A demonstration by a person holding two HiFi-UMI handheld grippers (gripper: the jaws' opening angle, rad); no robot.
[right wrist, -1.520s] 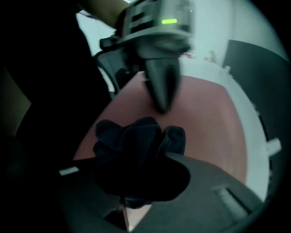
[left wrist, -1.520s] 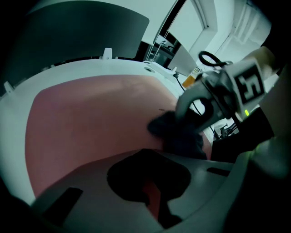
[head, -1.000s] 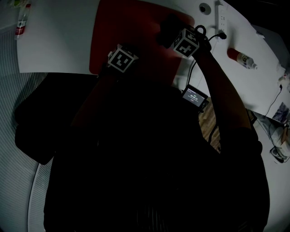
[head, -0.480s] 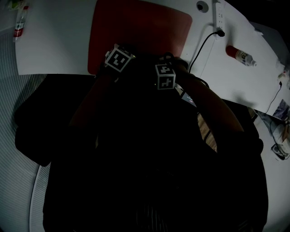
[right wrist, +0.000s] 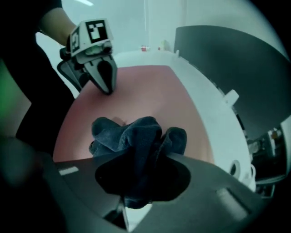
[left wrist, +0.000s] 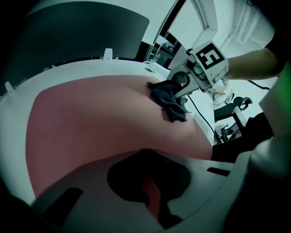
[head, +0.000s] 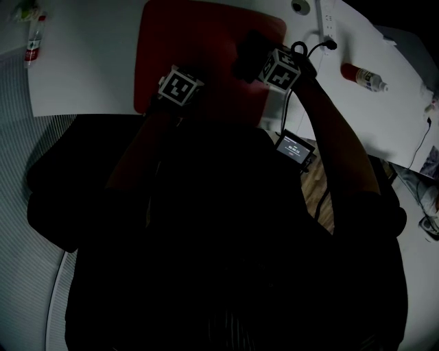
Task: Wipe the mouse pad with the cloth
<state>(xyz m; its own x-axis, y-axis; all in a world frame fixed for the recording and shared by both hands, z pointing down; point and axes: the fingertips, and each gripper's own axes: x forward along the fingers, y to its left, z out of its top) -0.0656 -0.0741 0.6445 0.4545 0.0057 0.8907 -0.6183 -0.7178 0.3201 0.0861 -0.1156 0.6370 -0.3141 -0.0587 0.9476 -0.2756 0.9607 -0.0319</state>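
White table [head: 89,68], dim lighting, head view mostly blocked by the person's dark torso. Far left edge: small bottle [head: 32,40] with red label, lying well apart from the work area. Red mouse pad [head: 206,34] sits flat at table centre and both grippers are over it.

Left gripper [right wrist: 107,86]: jaws clenched together, nothing between them, tips pressed down on the pad near its front-left part. Marker cube on top faces the head camera.

Right gripper [left wrist: 178,86]: jaws clamped on the dark blue cloth [right wrist: 136,136]. Cloth is bunched into folds, sticks out past the jaw tips and touches the pad surface on its right side, close to the pad's right edge.

Right of the pad: white power strip [head: 328,20] with a black cable plugged in, then a second bottle [head: 363,77] lying on its side. Small lit screen [head: 295,147] at the table's near edge, below the right forearm.
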